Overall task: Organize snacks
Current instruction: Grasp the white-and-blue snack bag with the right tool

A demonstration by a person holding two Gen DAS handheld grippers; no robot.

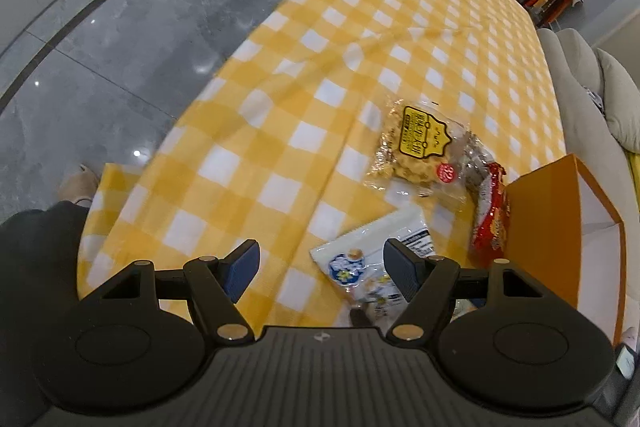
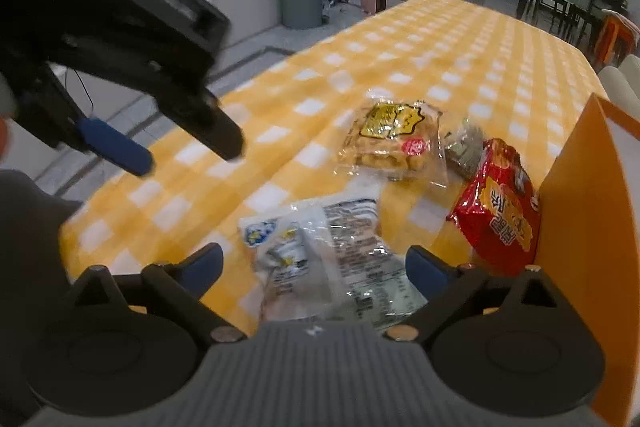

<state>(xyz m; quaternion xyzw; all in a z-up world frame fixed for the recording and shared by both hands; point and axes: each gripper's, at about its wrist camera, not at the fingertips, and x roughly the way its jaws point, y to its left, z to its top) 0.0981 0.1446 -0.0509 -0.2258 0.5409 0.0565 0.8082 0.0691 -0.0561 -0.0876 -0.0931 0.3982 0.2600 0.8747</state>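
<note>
1. Right gripper: jaws spread wide and empty, poised over the white snack packet. The packet lies flat on the cloth between the two fingers, and neither blue pad presses on it.
2. Left gripper: jaws likewise apart and holding nothing. It hovers above the yellow-and-white checked tablecloth, to the left of the snacks; in the right wrist view it appears at upper left.
3. Remaining snacks: a clear bag of golden biscuits with a yellow label, a red foil packet resting against the orange box, and a small greenish packet behind the red one, too blurred to identify.
4. Step in hand, as a judgement: picking up the white packet for transfer to the orange box, which stands just right of the snacks.
5. Next move calls for lowering the right fingers until they straddle the thin packet, then closing on an edge or a raised fold, since flat film can slip.
</note>
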